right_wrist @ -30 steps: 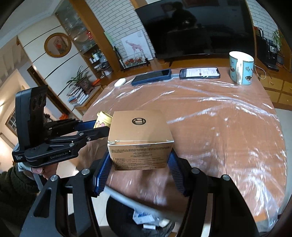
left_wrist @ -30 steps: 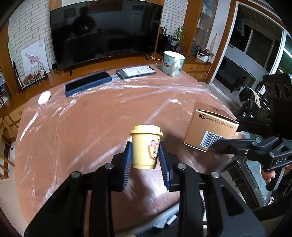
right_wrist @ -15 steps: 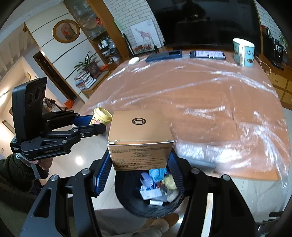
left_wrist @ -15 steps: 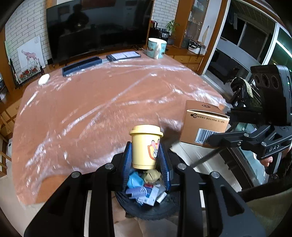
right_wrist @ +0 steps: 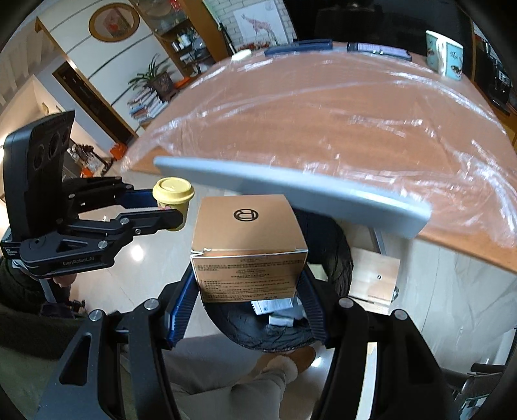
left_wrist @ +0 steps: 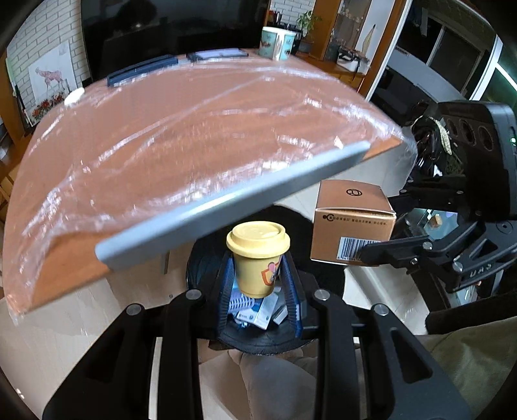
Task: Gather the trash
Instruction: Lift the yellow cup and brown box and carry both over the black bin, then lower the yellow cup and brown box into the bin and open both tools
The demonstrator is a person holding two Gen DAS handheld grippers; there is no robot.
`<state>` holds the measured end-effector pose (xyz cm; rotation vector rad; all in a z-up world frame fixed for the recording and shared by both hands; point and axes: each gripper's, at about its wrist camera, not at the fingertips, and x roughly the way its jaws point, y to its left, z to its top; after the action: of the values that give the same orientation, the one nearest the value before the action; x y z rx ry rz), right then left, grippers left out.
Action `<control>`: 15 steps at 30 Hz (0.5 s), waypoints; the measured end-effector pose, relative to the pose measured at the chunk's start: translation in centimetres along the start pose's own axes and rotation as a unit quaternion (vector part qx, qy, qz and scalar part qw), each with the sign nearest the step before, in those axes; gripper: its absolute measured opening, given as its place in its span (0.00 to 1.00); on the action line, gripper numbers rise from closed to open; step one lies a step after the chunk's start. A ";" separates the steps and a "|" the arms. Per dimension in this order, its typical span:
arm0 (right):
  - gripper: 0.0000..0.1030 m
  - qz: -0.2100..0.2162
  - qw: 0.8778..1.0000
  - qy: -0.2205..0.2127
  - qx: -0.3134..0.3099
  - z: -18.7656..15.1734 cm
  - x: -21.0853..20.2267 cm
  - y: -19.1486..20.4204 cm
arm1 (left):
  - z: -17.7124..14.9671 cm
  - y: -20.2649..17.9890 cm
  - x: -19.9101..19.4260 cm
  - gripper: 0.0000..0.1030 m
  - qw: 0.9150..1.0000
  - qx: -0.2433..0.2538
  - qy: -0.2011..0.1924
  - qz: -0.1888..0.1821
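Left gripper point(left_wrist: 258, 281) clamped on yellow cup point(left_wrist: 257, 258), blue pads point(left_wrist: 226, 287) pressing both sides, lid up. Directly below, black bin point(left_wrist: 255, 339) with paper scraps and small boxes inside. Off to the right, right gripper point(left_wrist: 371, 252) squeezing brown box point(left_wrist: 352, 223), barcode facing the camera, box just beside the cup and level with it. Above both, grey table edge point(left_wrist: 232, 203) slanting across, blurred; plastic-wrapped tabletop point(left_wrist: 194, 129) behind it. Far end: mug point(left_wrist: 278, 47), phone point(left_wrist: 216, 54), dark case point(left_wrist: 142, 69), TV point(left_wrist: 168, 29) beyond.
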<state>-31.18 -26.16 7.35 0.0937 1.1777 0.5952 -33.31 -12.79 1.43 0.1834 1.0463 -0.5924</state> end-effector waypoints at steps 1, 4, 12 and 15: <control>0.57 -0.005 1.000 0.007 -0.003 -0.3 0.5 0.1 | -0.3 0.0 0.5 0.30 1.000 0.000 0.005 0.001; 0.57 -0.013 1.000 0.021 -0.002 -0.8 1.8 -0.1 | -0.8 0.1 1.7 0.30 1.000 0.002 0.019 0.009; 0.57 -0.029 0.998 0.050 0.018 -1.3 5.1 -1.3 | -1.9 0.4 5.5 0.30 0.998 0.007 0.056 0.024; 0.57 -0.036 0.997 0.060 0.022 -1.6 6.2 -1.7 | -2.0 0.7 6.7 0.31 0.997 0.001 0.067 0.026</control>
<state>-30.37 -24.96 0.93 0.0543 1.3051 0.5168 -32.02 -13.89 -5.41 0.2550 1.1668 -0.5396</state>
